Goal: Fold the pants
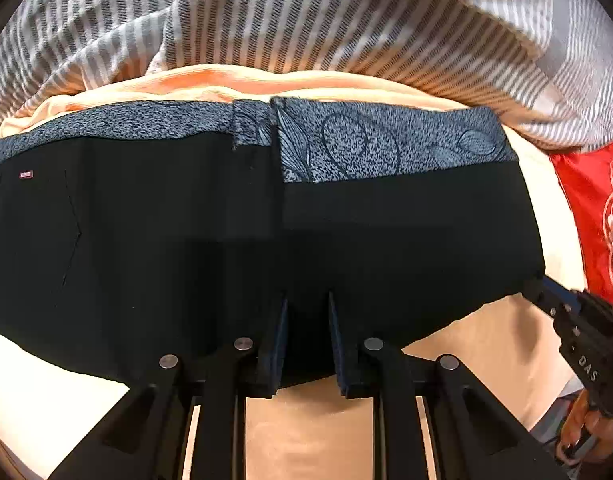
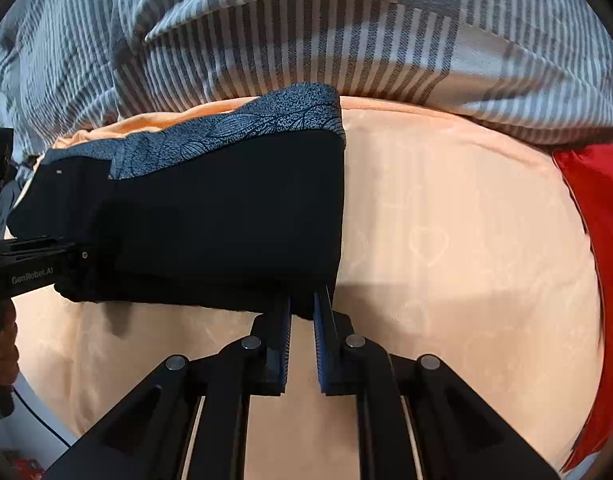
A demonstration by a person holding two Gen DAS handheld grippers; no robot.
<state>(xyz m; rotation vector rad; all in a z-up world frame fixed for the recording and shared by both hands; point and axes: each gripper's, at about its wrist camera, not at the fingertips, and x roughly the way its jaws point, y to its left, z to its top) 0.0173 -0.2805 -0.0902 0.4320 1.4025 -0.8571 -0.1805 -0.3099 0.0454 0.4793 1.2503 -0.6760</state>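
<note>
Black pants (image 1: 226, 232) with a blue-grey patterned waistband (image 1: 366, 140) lie folded on a peach sheet. My left gripper (image 1: 306, 300) is shut on the near folded edge of the pants. My right gripper (image 2: 304, 300) is shut on the near right corner of the pants (image 2: 226, 220). It also shows in the left wrist view (image 1: 542, 284), at the right corner of the fabric. The left gripper's body (image 2: 30, 268) shows at the left edge of the right wrist view.
A grey striped blanket (image 1: 306, 20) is bunched along the far side of the peach sheet (image 2: 446, 240). A red patterned cloth (image 1: 594, 208) lies at the right. Bare sheet lies to the right of the pants.
</note>
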